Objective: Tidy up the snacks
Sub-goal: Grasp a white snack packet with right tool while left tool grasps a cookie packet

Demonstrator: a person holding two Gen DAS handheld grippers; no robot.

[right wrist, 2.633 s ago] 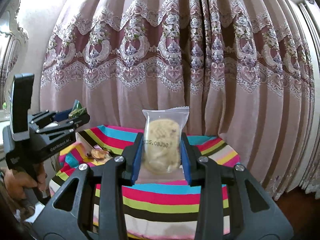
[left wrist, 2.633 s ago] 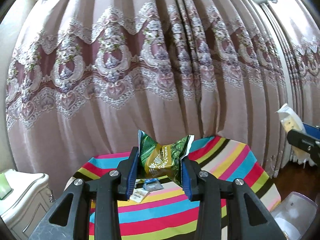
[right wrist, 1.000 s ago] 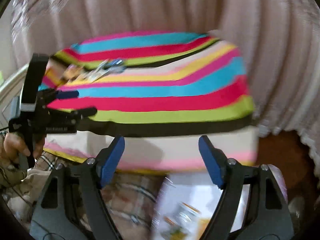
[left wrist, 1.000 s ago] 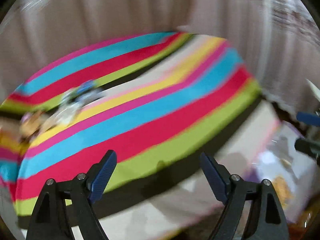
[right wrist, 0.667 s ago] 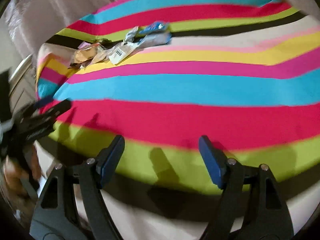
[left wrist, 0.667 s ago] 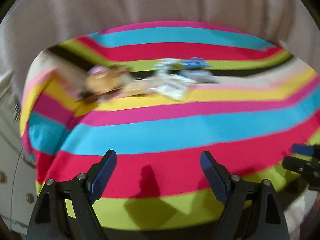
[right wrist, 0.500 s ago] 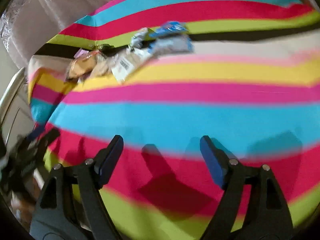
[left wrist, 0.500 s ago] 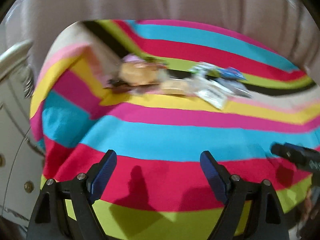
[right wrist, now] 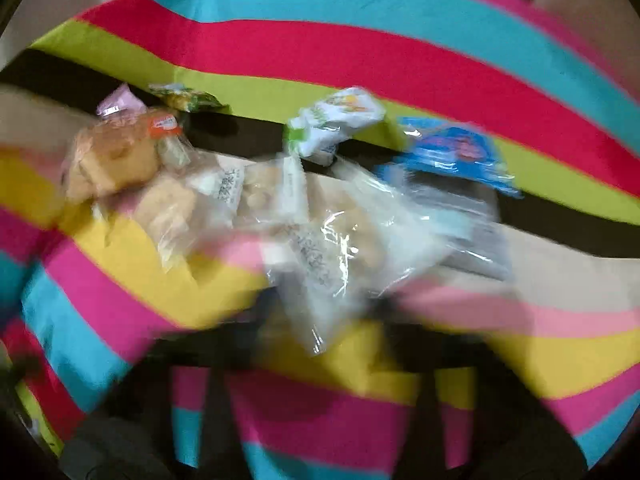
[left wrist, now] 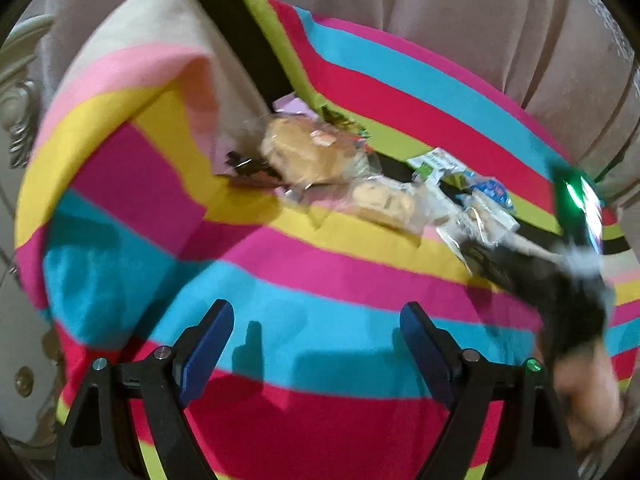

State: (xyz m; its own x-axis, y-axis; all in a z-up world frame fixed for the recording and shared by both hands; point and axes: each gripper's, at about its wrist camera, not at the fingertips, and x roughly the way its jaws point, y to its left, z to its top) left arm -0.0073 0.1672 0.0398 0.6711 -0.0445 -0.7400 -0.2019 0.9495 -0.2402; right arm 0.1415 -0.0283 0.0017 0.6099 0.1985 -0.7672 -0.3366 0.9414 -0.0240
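A row of wrapped snacks lies on the striped tablecloth [left wrist: 280, 280]. A bread bun in clear wrap [left wrist: 308, 152] is at the left, a clear cookie pack [left wrist: 384, 200] beside it, then a green-white pack [left wrist: 436, 164] and a blue pack [left wrist: 490, 190]. My left gripper [left wrist: 316, 344] is open and empty, short of the row. My right gripper [right wrist: 324, 332] is motion-blurred; its jaws stand spread on either side of a clear cookie pack [right wrist: 332, 252]. It also shows in the left wrist view [left wrist: 532, 276] at the row's right end. The bun [right wrist: 116, 156], green-white pack [right wrist: 336, 120] and blue pack [right wrist: 452, 152] show there too.
A pink curtain [left wrist: 460, 12] hangs behind the round table. A white cabinet [left wrist: 16, 128] stands at the left. A pink pack [right wrist: 120, 102] and a green-yellow pack [right wrist: 184, 98] lie behind the bun. The tablecloth falls over the table's left edge [left wrist: 120, 52].
Both grippers held snack packs 2.6 s ago and have let them go. Both then swung back over the table; the right gripper has closed in on the snack row.
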